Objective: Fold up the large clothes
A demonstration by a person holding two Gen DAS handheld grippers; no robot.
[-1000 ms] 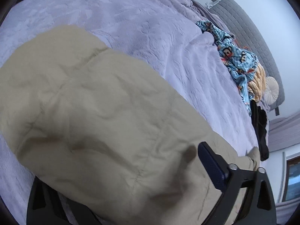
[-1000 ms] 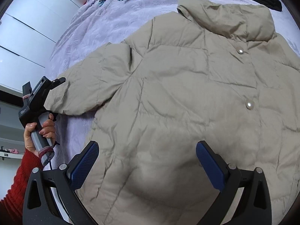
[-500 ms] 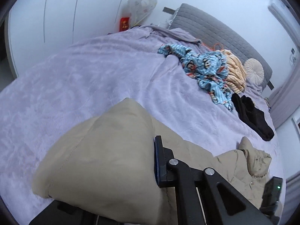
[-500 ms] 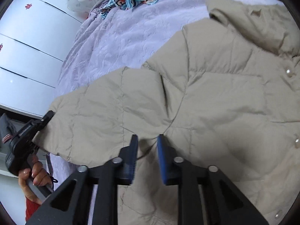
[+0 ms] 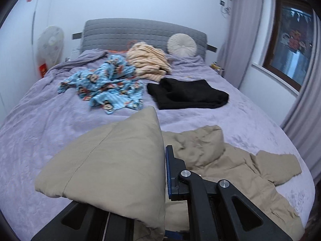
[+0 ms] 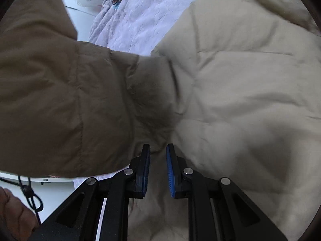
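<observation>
A beige puffer jacket (image 5: 230, 160) lies spread on the lilac bedspread (image 5: 40, 120). My left gripper (image 5: 165, 158) is shut on its sleeve (image 5: 112, 160) and holds it up off the bed; the sleeve hides the left finger. In the right wrist view the raised sleeve (image 6: 60, 100) hangs dark across the left, over the jacket's body (image 6: 240, 80). My right gripper (image 6: 158, 152) sits low on the jacket near the armpit, its blue pads drawn close with a fold of beige fabric pinched between them.
Farther up the bed lie a blue cartoon-print cloth (image 5: 108, 84), a folded black garment (image 5: 186, 94) and a peach striped cloth (image 5: 148, 60). A round cushion (image 5: 181, 45) leans on the grey headboard. A person's hand (image 6: 12, 217) shows at lower left.
My left gripper shut on the sleeve, rolled upright and lifted it high off the bed. My right gripper went from wide open to pinched on a jacket fold and moved closer to the fabric.
</observation>
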